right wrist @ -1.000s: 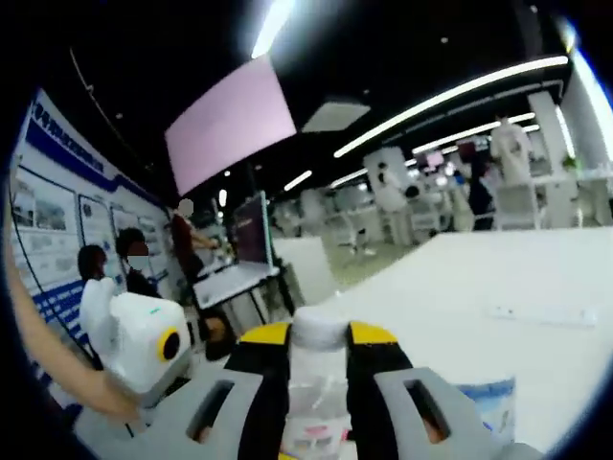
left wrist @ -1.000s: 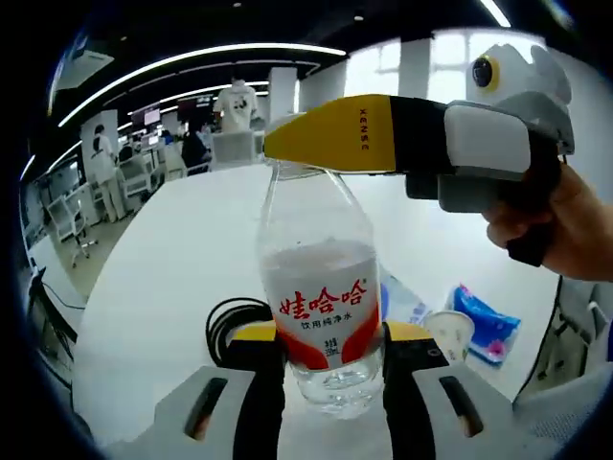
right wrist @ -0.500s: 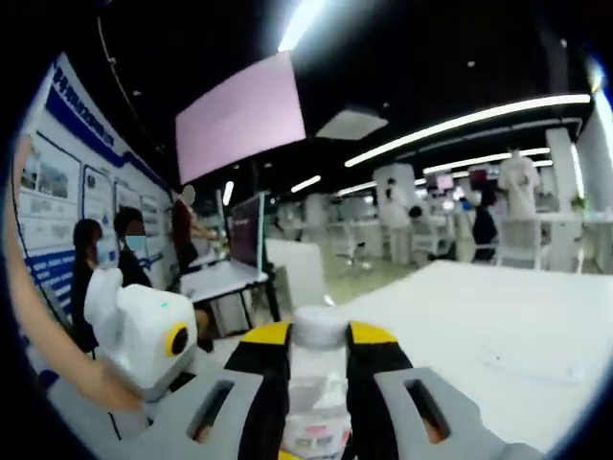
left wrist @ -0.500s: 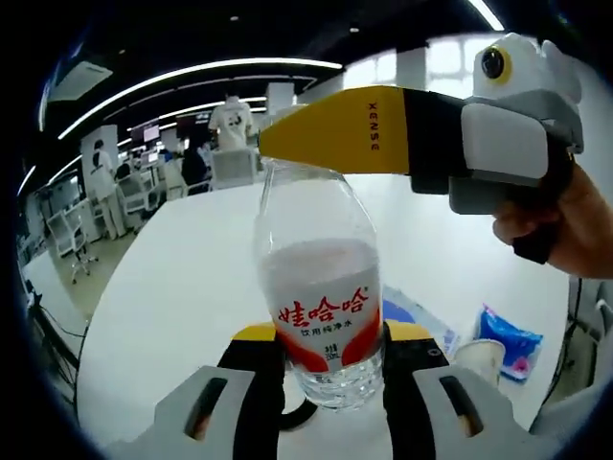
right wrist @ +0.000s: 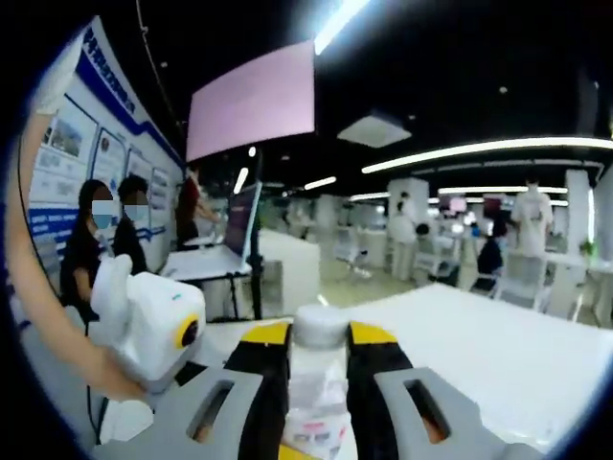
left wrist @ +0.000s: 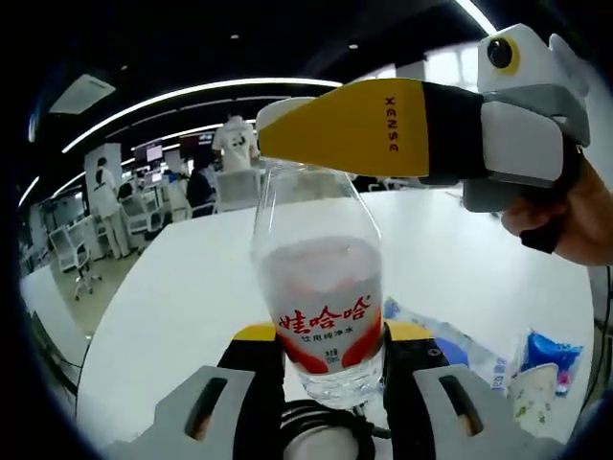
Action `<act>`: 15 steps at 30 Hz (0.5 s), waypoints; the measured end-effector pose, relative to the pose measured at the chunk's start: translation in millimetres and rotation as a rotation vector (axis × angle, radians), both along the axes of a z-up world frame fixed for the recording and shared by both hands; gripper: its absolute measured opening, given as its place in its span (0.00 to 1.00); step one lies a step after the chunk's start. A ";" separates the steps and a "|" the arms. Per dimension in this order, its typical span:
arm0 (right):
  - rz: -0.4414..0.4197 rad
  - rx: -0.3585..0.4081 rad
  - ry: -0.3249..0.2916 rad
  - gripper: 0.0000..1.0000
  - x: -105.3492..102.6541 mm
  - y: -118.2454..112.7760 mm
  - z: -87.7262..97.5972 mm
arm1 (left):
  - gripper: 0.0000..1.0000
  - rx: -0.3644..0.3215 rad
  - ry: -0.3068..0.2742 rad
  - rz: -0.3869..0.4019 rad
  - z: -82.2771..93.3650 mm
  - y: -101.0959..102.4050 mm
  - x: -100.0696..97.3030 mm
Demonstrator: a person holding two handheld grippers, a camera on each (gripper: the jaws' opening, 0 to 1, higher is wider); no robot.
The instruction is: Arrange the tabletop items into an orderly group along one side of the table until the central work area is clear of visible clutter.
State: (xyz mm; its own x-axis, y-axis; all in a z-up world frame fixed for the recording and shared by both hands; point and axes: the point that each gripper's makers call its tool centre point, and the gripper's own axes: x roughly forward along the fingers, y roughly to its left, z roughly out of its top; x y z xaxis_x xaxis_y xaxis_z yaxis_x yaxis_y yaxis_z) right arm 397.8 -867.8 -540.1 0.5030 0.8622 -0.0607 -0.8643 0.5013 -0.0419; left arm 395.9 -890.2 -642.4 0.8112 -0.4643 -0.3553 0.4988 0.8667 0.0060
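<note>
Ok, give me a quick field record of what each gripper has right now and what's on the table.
left gripper: shut on the water bottle at its lower body
right gripper: shut on the same bottle at its white cap
bottle: upright, clear, part full, red-lettered label
table: white; black cable coil below the bottle; blue packets and paper cup at right

The neck and cap of the water bottle (left wrist: 319, 287) are hidden behind the yellow jaw of the right gripper (left wrist: 316, 129) in the left gripper view. The black cable coil (left wrist: 326, 426) beneath the bottle is cut off by the bottom edge and partly covered by the left gripper (left wrist: 321, 383). At the lower right, a paper cup (left wrist: 532, 398) and blue packet (left wrist: 548, 350) are clipped by the rim. In the right gripper view the bottle's body blurs between the jaws, its label unreadable.
</note>
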 end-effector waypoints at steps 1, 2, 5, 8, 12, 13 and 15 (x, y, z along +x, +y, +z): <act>-0.002 0.003 -0.001 0.17 6.0 1.0 -0.5 | 0.36 0.004 -0.008 -0.001 -0.2 1.4 4.2; -0.003 0.004 -0.002 0.17 9.1 1.7 -1.2 | 0.36 0.014 -0.013 -0.004 -1.6 3.3 10.0; -0.004 0.001 0.001 0.17 22.0 5.4 -6.5 | 0.36 0.021 -0.020 -0.013 -5.8 6.4 20.0; 0.003 -0.009 0.010 0.17 30.1 9.6 -12.7 | 0.36 0.026 -0.014 -0.021 -11.8 8.6 29.3; 0.009 -0.019 0.030 0.17 40.6 13.3 -24.5 | 0.36 0.019 -0.004 -0.046 -22.2 7.1 40.4; 0.012 -0.024 0.034 0.17 42.4 13.4 -27.2 | 0.36 0.020 0.001 -0.072 -29.3 7.1 46.6; 0.033 -0.042 0.037 0.17 43.6 13.8 -32.3 | 0.36 0.031 -0.009 -0.084 -33.9 9.4 50.3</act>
